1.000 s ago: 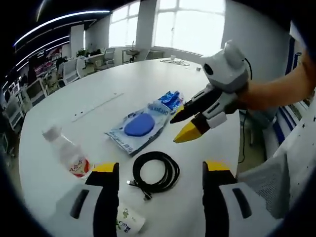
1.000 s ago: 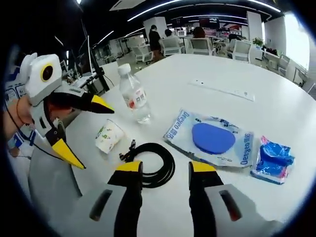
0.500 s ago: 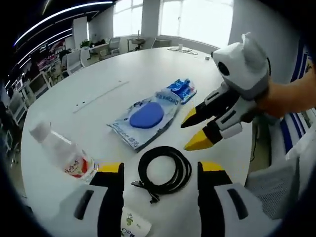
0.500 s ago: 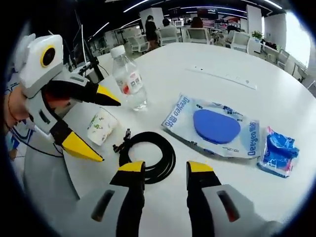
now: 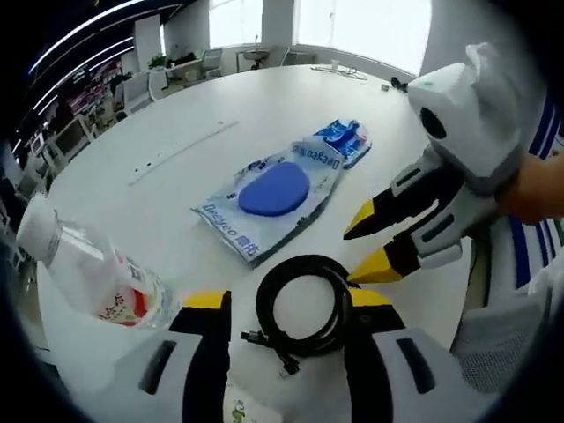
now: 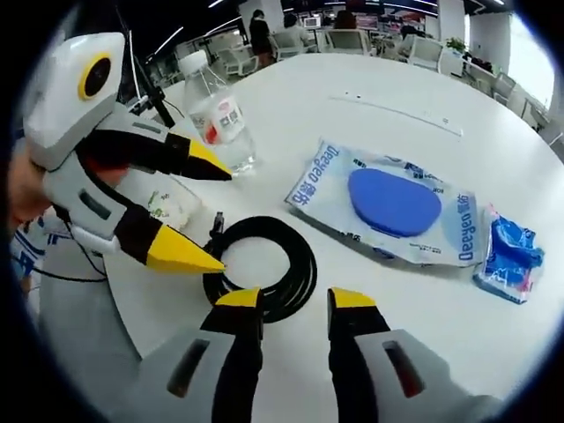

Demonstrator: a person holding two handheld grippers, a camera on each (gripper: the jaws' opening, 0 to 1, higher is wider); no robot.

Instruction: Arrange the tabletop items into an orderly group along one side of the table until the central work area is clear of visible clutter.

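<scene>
Holding both grippers spread over the coiled black cable (image 5: 302, 302), we see our left gripper (image 5: 284, 304) and right gripper (image 6: 294, 301) flank it on the white table (image 6: 423, 79), beside the blue-padded packet (image 6: 394, 210).

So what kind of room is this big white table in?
Probably an open-plan office. The round white table stands among rows of office chairs with people in the background, strip lights run along the ceiling, and large bright windows line one wall.
</scene>
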